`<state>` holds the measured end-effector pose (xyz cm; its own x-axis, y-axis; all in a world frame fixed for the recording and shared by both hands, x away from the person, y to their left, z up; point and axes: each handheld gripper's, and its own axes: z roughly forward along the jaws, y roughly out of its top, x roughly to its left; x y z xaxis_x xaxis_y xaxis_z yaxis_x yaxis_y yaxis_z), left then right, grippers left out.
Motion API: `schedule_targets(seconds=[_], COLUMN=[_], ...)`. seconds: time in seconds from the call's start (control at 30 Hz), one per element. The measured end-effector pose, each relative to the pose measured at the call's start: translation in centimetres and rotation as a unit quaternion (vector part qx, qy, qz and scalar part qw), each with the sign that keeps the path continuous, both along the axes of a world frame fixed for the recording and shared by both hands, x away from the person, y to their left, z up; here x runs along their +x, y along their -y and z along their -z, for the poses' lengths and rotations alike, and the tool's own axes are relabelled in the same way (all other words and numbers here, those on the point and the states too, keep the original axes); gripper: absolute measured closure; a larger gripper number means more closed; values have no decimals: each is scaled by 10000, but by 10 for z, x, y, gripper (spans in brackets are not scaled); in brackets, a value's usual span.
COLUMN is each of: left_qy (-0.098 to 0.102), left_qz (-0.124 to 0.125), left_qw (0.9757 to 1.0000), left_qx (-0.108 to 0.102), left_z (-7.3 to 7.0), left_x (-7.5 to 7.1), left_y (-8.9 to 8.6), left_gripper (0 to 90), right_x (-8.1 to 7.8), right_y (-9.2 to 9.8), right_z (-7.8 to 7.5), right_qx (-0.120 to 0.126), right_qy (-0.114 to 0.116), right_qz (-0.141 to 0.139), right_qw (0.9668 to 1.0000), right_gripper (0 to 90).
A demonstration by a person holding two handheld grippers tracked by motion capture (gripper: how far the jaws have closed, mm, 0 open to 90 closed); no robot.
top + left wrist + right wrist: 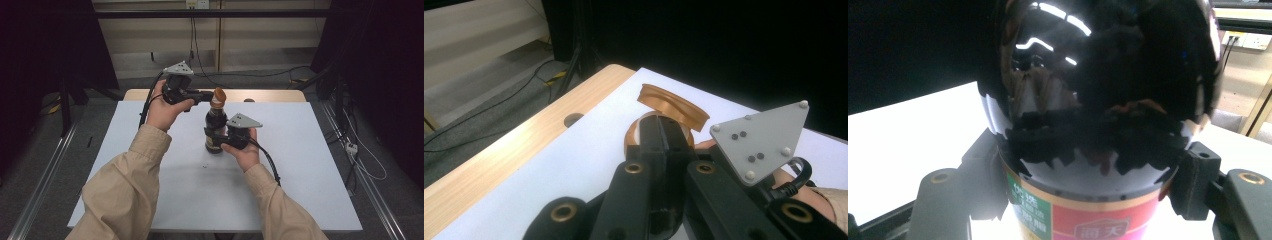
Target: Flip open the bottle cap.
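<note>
Bottle (215, 131) stands upright near the middle of the white table (300, 165), dark glossy body, coloured label low on it. Right gripper (220, 136) clamps the body from the person's side: in the right gripper view its two black jaws press either flank of the bottle (1098, 100) at the label's upper edge, label green and red with print too blurred to read. Grey plate (243, 120) sits on top of this gripper, and its cable trails back along the beige sleeve (280, 200). Left gripper (209, 96) comes in level from the left at the bottle's top. In the left gripper view its jaws are drawn together on the neck just under the orange cap (672, 106). Cap is hinged open, its round lid tilted up and back from the mouth. High view shows the cap (219, 95) as an orange knob directly at the left gripper's tips. Left hand (162, 110) wraps that gripper's body; right hand (245, 152) holds the other low, beside the bottle base. Wooden strip (499, 160) borders the table's far edge, with a round hole (573, 119) in it. Cables (260, 75) lie on the floor beyond.
</note>
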<state>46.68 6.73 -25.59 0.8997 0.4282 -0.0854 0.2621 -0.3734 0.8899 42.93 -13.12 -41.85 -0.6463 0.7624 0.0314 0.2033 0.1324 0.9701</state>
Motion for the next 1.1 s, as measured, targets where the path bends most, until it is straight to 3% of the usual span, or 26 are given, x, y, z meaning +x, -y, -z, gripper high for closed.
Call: schedule_targets(seconds=[0.17,0.43,0.57,0.63,0.73,0.9,1.1], left_qy=[-7,118,89,40,33,110,126], left_qz=[5,24,13,86,132,126,132], left_qw=[10000,9999,9999,9999,9998,9999,9998], left_qx=[-30,117,56,-80,-156,-40,-79], left_z=[-1,-5,-4,-5,-8,-9,-10], left_x=[0,0,0,0,-2,-2,-3], left_y=[0,3,4,5,12,16,12], left_gripper=[900,900,900,900,900,900,900], right_x=[0,0,1,0,-1,0,0], right_y=[0,0,1,0,-5,-1,-2], right_z=[0,0,0,0,0,0,1], right_qx=[-2,16,25,12,-85,-32,-35], right_qy=[12,6,5,6,117,56,66], right_qz=[-3,4,-3,-22,-33,-23,-7], right_qw=[10000,10000,10000,10000,9999,10000,10000], right_gripper=[301,301,301,301,301,300,298])
